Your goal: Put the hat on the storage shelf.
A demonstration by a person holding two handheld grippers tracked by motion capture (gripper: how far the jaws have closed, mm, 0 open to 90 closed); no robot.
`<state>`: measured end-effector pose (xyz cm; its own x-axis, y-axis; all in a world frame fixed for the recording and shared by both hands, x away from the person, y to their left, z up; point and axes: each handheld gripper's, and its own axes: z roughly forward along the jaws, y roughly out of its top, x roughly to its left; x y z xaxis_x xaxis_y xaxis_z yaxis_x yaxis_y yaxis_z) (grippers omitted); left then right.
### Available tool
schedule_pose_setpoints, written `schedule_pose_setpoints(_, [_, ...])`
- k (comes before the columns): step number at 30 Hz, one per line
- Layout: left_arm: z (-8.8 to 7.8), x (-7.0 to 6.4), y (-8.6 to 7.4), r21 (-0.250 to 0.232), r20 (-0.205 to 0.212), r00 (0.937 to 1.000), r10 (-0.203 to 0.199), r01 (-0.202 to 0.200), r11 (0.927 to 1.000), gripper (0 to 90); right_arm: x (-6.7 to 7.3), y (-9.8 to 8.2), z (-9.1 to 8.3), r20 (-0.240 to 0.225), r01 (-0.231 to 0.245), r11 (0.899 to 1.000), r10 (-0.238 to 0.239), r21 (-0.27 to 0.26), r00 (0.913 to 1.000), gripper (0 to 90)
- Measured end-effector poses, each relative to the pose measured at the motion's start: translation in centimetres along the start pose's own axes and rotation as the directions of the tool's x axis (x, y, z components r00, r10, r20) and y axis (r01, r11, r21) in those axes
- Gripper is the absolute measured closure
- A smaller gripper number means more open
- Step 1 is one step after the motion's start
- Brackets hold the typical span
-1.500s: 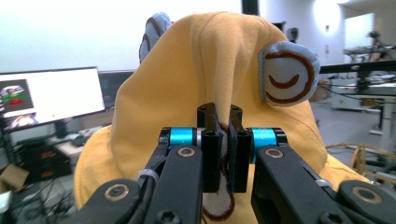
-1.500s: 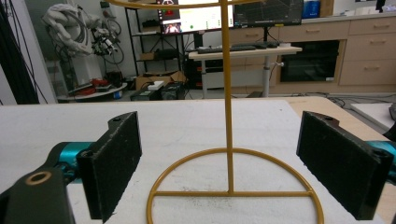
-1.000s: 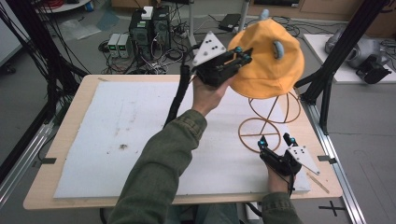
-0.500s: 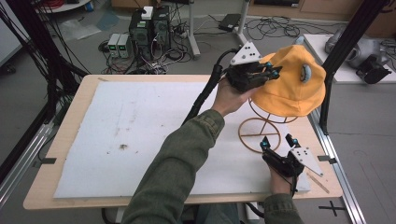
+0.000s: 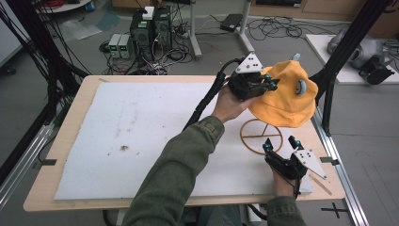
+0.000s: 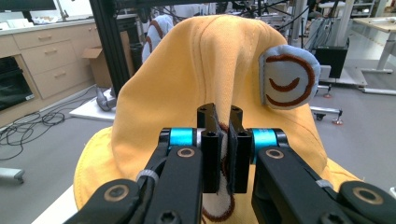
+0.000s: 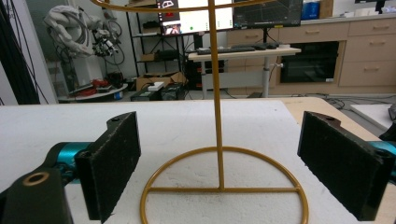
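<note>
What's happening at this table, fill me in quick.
A person works with a claw in each hand. The left claw is shut on the fabric of a yellow hat, which sits over the top of a gold wire stand at the right side of the white mat. The right claw is open, resting on the mat just in front of the stand's ring base, with the upright rod between its jaws but untouched.

left gripper (image 5: 269, 84) + yellow hat (image 5: 287, 96): shifted right, lowered | hat now over wire stand (image 5: 261, 136)
</note>
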<state>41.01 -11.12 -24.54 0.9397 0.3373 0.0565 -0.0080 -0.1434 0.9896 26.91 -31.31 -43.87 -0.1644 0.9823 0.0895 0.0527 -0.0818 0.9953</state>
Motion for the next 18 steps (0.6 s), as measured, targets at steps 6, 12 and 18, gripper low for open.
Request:
schedule_pose_setpoints(6, [-0.2,0.2,0.1,-0.01,0.003,0.9999,-0.011,0.011,0.9999,85.5,0.0,0.0,0.1,0.0,0.001,1.0,-0.001,0.003,1.0,12.9])
schedule_pose_setpoints(12, [-0.6,0.6,0.2,-0.043,-0.015,0.9993,-0.035,0.035,0.9985,56.8,0.0,0.0,0.0,0.001,-0.002,1.0,0.002,-0.001,1.0,12.9])
schedule_pose_setpoints(18, [-1.3,1.0,0.3,-0.055,-0.039,0.9982,-0.045,0.042,0.9976,28.8,0.0,0.0,0.0,0.0,0.0,1.0,0.0,0.002,1.0,12.9])
